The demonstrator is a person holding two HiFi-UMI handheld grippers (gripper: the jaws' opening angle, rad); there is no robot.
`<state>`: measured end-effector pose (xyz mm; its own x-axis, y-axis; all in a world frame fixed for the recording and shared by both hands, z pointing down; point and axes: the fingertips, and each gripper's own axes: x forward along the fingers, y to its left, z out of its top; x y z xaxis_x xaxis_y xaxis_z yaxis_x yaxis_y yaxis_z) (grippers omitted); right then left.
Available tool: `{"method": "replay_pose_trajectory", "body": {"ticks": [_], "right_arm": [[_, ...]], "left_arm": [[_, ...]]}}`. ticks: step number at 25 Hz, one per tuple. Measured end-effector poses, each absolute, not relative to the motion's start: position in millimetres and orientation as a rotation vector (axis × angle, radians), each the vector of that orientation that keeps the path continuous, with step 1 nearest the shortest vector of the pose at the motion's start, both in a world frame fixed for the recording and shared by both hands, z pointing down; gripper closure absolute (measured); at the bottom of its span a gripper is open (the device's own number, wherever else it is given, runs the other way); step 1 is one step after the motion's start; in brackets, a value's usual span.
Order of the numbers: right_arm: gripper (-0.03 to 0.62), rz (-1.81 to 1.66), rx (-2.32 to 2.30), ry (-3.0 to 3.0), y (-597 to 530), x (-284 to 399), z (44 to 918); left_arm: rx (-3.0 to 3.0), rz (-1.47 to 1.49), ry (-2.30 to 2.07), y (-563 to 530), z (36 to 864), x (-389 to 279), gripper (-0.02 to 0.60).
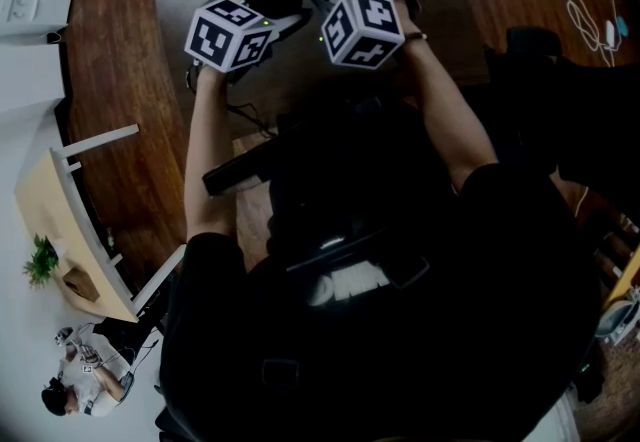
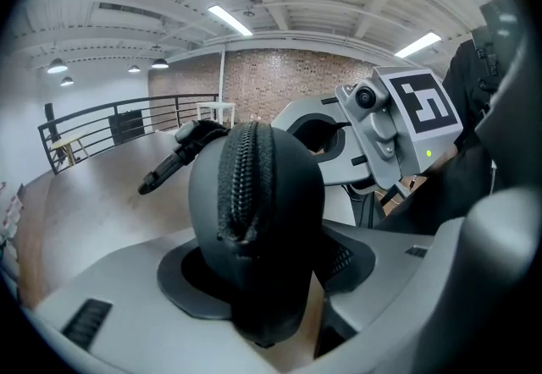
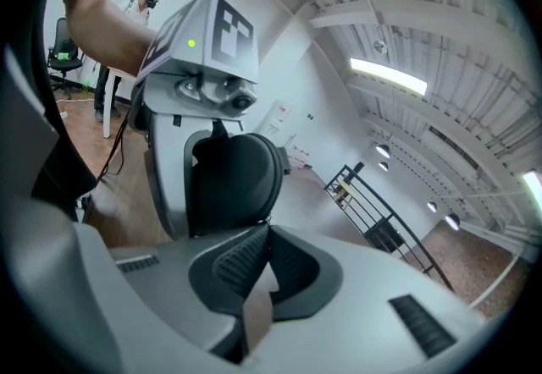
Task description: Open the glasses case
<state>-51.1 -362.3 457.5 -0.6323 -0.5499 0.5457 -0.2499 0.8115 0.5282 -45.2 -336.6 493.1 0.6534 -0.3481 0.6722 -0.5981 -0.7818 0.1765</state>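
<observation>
Glasses case (image 2: 254, 228) held up in air, clamped end-on between jaws of left gripper (image 2: 269, 279). Zipper (image 2: 241, 186) faces camera, seen zipped shut. Right gripper (image 3: 252, 261) jaws pressed together, tips just beside case; zipper pull between them cannot be confirmed. Case judged light, semi-stiff shell, matte cover giving fair grip, slight give under clamp expected. Best held by broad sides, clear of zipper seam; pull tab to be pinched by other tongs.

left gripper (image 2: 267, 275) and right gripper (image 3: 261, 275): pale grey moulded shells, dark ribbed pads (image 3: 229, 266) at the jaw tips. behind each, a white cube (image 1: 230, 33) with black square markers and 1 green led (image 1: 267, 25). person wears black short sleeves (image 1: 215, 255).
</observation>
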Motion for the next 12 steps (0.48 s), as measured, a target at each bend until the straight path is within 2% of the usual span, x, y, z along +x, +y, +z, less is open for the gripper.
{"method": "replay_pose_trajectory", "body": {"ticks": [12], "right_arm": [[0.585,-0.548,0.576,-2.254,-358.8,-48.9,457.9]], "left_arm": [[2.498,0.996,-0.729,-333.6,501.1,-43.0,0.325]]}}
